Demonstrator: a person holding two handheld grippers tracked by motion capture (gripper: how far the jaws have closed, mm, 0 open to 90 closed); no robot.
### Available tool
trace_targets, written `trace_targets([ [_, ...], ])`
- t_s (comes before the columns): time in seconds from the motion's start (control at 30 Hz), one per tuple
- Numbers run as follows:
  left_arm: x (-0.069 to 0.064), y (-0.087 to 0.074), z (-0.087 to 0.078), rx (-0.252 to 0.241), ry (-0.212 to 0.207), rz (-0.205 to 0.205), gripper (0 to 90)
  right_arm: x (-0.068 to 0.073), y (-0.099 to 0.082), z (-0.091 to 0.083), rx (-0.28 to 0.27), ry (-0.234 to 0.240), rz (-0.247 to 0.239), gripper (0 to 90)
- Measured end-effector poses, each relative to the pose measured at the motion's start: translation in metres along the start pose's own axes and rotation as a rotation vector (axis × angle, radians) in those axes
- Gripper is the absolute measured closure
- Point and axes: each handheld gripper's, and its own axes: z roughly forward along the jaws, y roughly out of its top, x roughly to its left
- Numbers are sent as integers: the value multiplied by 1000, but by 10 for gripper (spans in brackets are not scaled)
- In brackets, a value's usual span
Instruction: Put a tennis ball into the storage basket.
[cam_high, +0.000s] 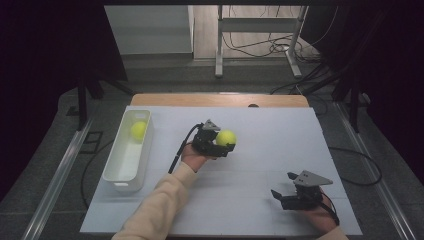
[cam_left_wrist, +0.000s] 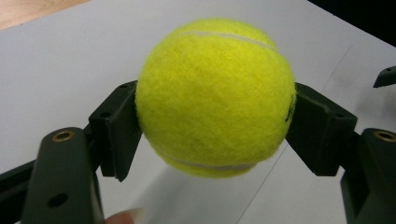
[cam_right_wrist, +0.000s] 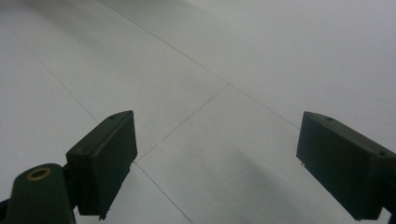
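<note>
A yellow tennis ball (cam_high: 226, 137) (cam_left_wrist: 215, 95) sits clamped between the two black jaws of my left gripper (cam_high: 223, 141) (cam_left_wrist: 215, 126), held a little above the middle of the white table (cam_high: 280, 130). A second yellow tennis ball (cam_high: 138, 130) lies in the far end of the white bin (cam_high: 117, 172) at the left. My right gripper (cam_high: 283, 188) (cam_right_wrist: 217, 163) rests near the front right of the table, its jaws wide apart with nothing between them, only bare table surface (cam_right_wrist: 219, 70) beyond.
The white bin stands lengthwise along the table's left side. A wooden strip (cam_high: 220, 100) runs along the far edge. Beyond it are desk legs (cam_high: 219, 45) and cables (cam_high: 260, 47) on the floor. Dark curtains flank both sides.
</note>
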Motion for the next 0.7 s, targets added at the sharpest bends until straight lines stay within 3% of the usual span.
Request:
trace_targets([
  [0.7,-2,-8,-24,-38,2,-3,257,0,0,0,4,-3,-3,128],
])
